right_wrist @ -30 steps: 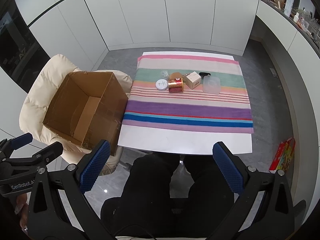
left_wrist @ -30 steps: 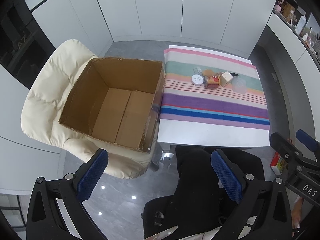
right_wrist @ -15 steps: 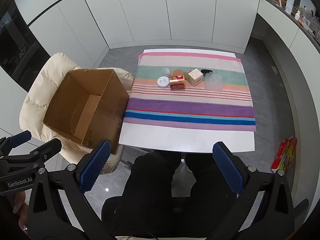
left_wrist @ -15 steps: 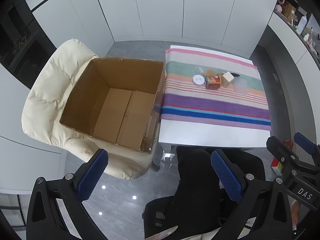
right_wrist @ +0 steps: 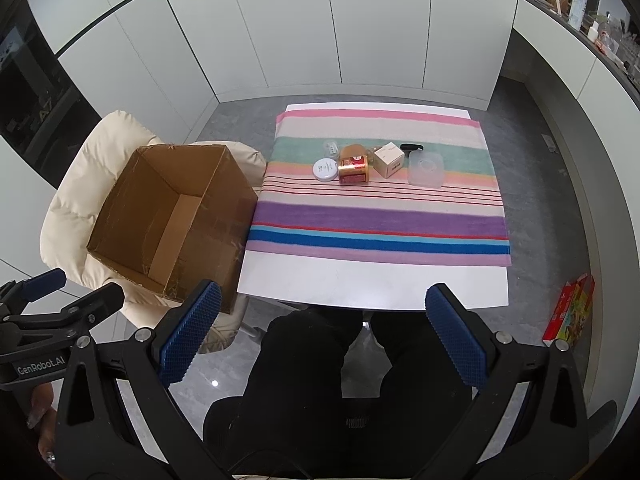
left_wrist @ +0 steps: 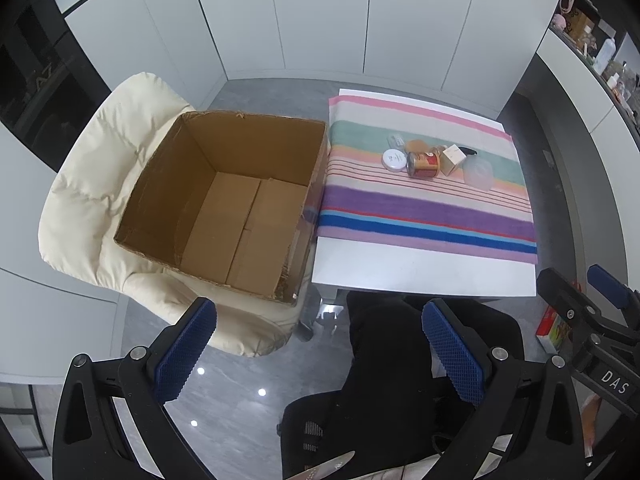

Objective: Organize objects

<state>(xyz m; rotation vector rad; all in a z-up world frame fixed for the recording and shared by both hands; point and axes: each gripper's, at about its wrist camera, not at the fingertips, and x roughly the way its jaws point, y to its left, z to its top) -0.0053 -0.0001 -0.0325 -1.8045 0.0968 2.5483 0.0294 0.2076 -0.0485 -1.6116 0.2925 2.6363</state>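
Both grippers, the left gripper (left_wrist: pixel 320 354) and the right gripper (right_wrist: pixel 323 334), are spread wide and hold nothing. The red-gold can (right_wrist: pixel 353 169) lies on the striped cloth (right_wrist: pixel 380 216), far ahead of both. The cardboard box (left_wrist: pixel 224 204) stands on the cream chair (left_wrist: pixel 92 184).

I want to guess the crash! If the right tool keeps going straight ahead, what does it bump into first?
Probably the table, at its bare white near edge. The right tool is open and points that way from above the person's lap, with nothing between. Depth is hard to judge, so it might land on the striped cloth instead.

Open-topped cardboard box (left_wrist: pixel 224 200), bare inside
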